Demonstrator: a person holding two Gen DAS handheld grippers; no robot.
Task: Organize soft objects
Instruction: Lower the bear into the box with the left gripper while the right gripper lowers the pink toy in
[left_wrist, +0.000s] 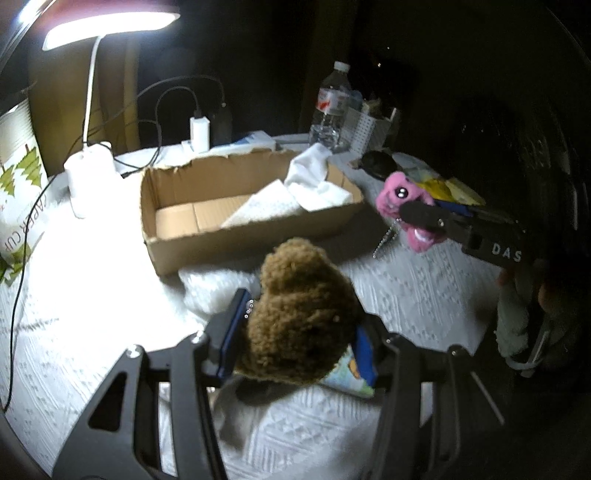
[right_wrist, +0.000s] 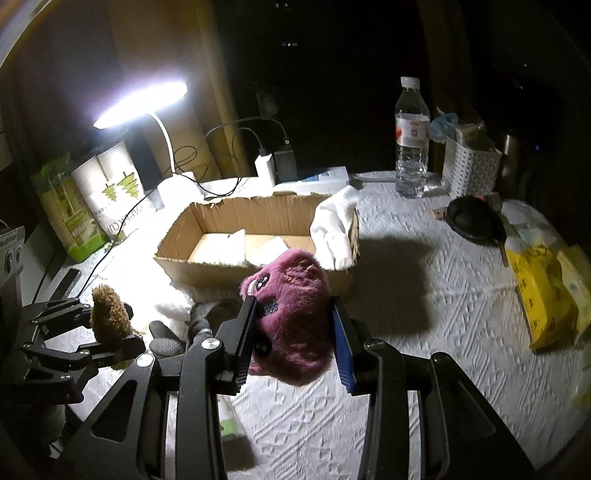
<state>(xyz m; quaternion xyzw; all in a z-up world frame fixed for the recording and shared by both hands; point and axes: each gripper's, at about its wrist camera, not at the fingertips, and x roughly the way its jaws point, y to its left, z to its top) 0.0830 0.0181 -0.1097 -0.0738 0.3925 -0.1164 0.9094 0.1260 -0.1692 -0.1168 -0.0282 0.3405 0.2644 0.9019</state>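
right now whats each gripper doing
left gripper: shut on the brown plush toy
right gripper: shut on the pink plush toy

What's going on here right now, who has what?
A person holds a tool in each hand over a white-covered table. The left tool is clamped on a brown plush toy, and the right tool is clamped on a pink plush toy. Both toys are off the table, short of the open cardboard box, which already holds white cloths. A grey sock lies on the table outside the box.
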